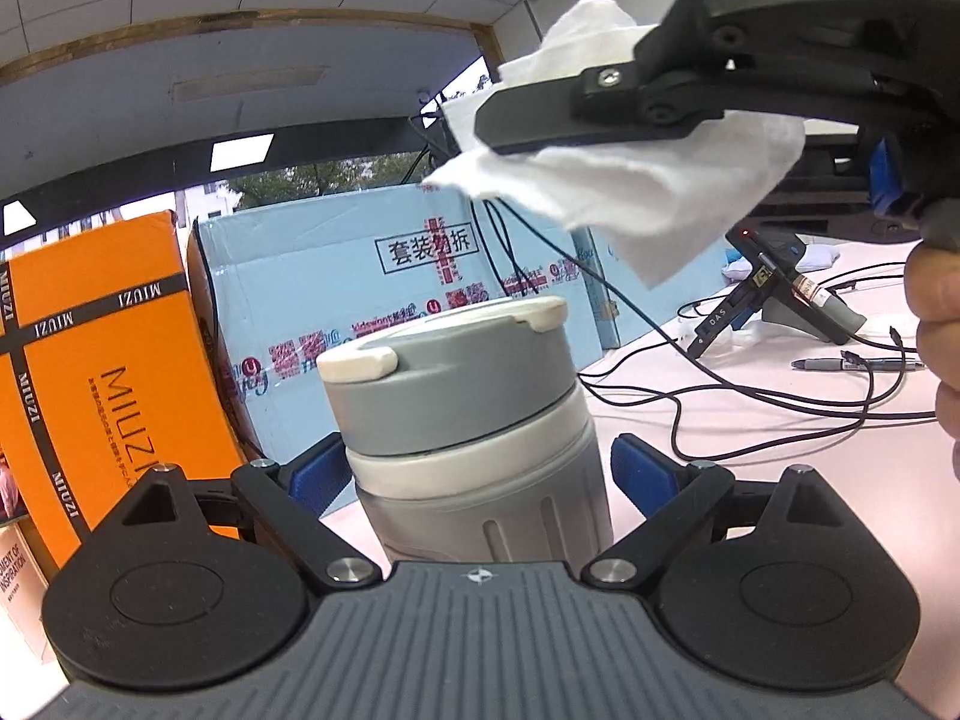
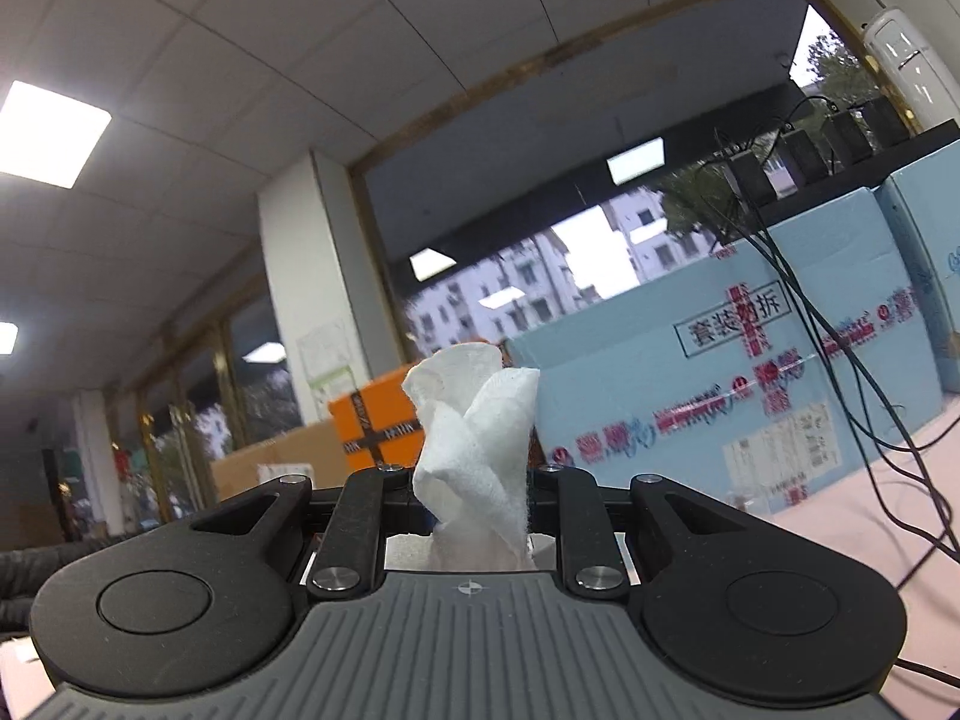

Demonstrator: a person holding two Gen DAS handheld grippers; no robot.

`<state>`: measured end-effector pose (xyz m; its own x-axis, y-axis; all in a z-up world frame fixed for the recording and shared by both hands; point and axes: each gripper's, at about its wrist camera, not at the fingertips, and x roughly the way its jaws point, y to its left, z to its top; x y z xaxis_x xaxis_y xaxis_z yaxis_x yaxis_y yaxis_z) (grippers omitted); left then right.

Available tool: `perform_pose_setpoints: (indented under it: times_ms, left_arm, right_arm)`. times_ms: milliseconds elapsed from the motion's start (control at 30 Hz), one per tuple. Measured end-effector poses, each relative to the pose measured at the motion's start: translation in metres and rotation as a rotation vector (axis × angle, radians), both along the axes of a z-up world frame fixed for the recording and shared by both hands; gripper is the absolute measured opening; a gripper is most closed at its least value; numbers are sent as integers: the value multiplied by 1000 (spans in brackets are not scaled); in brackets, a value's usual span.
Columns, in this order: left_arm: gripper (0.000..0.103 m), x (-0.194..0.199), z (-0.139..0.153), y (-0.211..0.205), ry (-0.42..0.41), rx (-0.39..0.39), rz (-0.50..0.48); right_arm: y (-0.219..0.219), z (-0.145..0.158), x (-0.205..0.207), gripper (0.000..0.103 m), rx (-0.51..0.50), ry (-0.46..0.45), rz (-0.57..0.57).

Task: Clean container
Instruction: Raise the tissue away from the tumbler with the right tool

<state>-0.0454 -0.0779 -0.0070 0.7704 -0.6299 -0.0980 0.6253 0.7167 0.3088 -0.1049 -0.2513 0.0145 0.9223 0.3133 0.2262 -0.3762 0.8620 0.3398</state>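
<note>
A: Left wrist view first. The grey container (image 1: 474, 420) stands upright on the pale table (image 1: 750, 420), right between the blue pads of the left gripper (image 1: 480, 474). Lid's on, grey with white tabs.

B: Is it clamped?

A: No. The jaws stand wide, and there's a gap on each side between pad and container wall. It's between them, not pressed.

B: And the right gripper (image 1: 510, 126)?

A: Up above the container, coming in from the upper right, jaws drawn in tight on a white paper towel (image 1: 630, 192). The towel hangs loose below and bunches out above the finger.

B: Its own camera agrees: the paper towel (image 2: 474, 456) sticks up crumpled from between the nearly closed fingers of that gripper (image 2: 471, 498).

A: Towel and lid are apart, clear air between them.

B: Behind?

A: An orange box (image 1: 102, 372) on the left, a light blue carton (image 1: 360, 276) beside it, black cables (image 1: 750, 396) trailing across the table to the right.
</note>
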Motion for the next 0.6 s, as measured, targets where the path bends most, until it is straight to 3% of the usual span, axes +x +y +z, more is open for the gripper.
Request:
perform_pose_setpoints:
  times_ms: [200,333,533,600]
  left_arm:
    - [99,-11,-2,-7,-62,41,38]
    - [99,-9,0,-7,-42,36,50]
    - [100,-11,7,-2,13,-60,64]
    - [103,-16,8,-4,-11,-68,73]
  right_arm:
    - [-19,-7,-11,18,45,-52,17]
    - [-28,-13,-13,18,60,-36,-1]
    - [-46,-25,-19,18,143,6,-28]
    - [-55,-31,-23,18,200,3,-6]
